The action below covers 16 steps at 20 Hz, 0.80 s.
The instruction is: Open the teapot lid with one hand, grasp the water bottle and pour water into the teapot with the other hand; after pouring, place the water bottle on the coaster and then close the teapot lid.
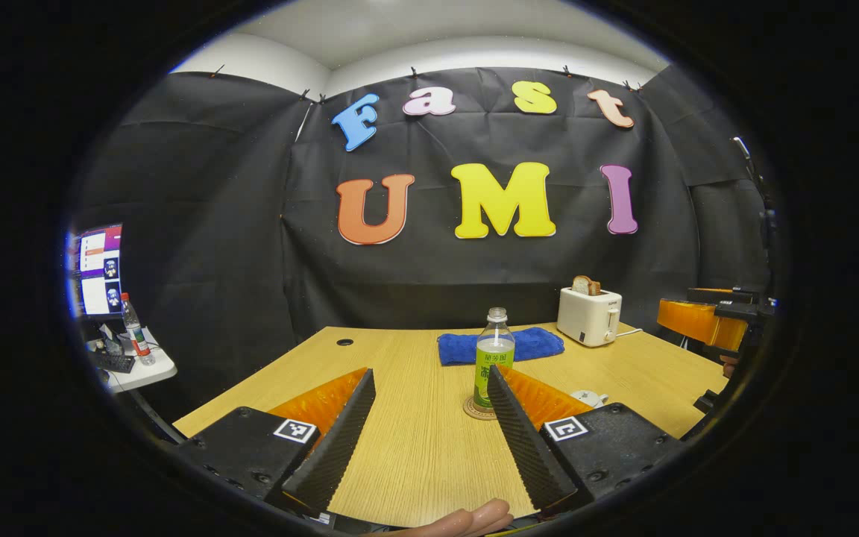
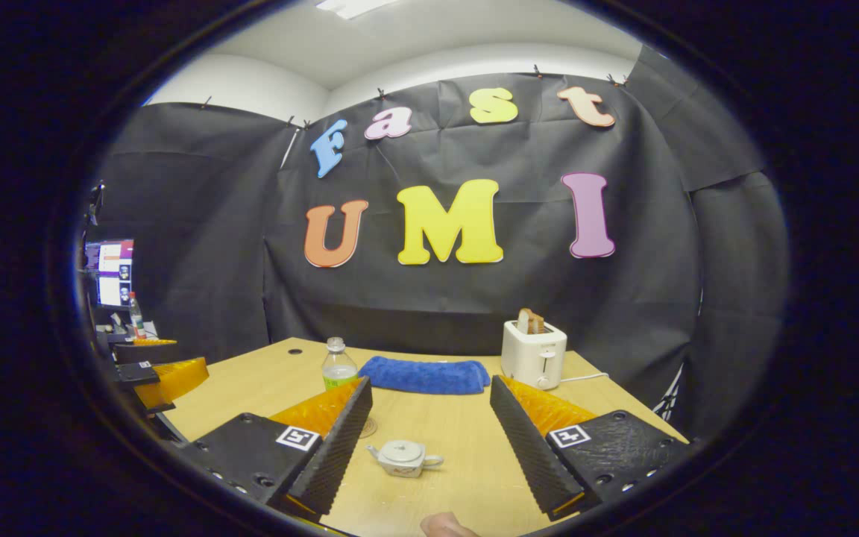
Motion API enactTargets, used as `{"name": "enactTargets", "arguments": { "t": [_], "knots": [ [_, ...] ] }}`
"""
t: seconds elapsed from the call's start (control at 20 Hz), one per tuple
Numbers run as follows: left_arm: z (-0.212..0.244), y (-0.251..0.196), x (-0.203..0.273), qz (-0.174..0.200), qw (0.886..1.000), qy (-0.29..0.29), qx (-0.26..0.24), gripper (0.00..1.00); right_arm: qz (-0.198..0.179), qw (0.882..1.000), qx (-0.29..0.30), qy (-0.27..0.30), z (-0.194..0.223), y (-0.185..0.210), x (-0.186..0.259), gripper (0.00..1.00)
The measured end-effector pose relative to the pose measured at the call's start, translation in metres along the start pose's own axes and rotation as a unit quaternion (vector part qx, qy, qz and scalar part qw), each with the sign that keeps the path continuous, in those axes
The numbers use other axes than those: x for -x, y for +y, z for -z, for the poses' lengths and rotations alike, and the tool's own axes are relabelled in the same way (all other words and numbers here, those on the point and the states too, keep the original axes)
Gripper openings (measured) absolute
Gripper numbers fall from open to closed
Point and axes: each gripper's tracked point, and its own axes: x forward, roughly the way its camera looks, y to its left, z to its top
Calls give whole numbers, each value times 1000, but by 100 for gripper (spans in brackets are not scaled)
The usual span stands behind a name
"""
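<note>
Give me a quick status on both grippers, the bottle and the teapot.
Left gripper open, right gripper open, both empty. Water bottle upright on coaster. Teapot lid on. Nothing in the way.

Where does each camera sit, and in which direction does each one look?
Left gripper view: rides on the left claw, facing the booth wall across the table; the water bottle on its coaster stands ahead; a fingertip shows below.
Right gripper view: rides on the right claw, facing the same wall; the lidded teapot sits between its open fingers.
Both share the bottle, blue towel, toaster and monitor.
</note>
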Motion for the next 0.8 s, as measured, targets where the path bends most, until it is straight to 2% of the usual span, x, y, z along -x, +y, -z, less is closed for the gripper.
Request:
{"name": "enactTargets", "arguments": {
  "t": [0.25, 0.5, 0.55, 0.65, 0.7, 0.8],
  "knots": [
    [-10, -10, 7, 11, 1000, -21, -11, 95, 7, 1000, -2, -26, -10, -13, 27, 96],
    [-7, -11, 7, 6, 1000, -18, -25, 95, 13, 1000, 3, -16, 1, -28, 28, 99],
    [-8, -12, 7, 7, 1000, -18, -24, 95, 9, 1000, 3, -14, 2, -27, 28, 95],
    [-8, -14, 9, 11, 1000, -19, -22, 95, 15, 1000, 10, -9, 7, -33, 28, 95],
    [-8, -15, 8, 12, 999, -19, -22, 95, 19, 1000, 10, -6, 10, -35, 26, 99],
    [-9, -15, 8, 13, 999, -21, -21, 95, 19, 1000, 4, 0, 13, -35, 25, 96]
  ]
}}
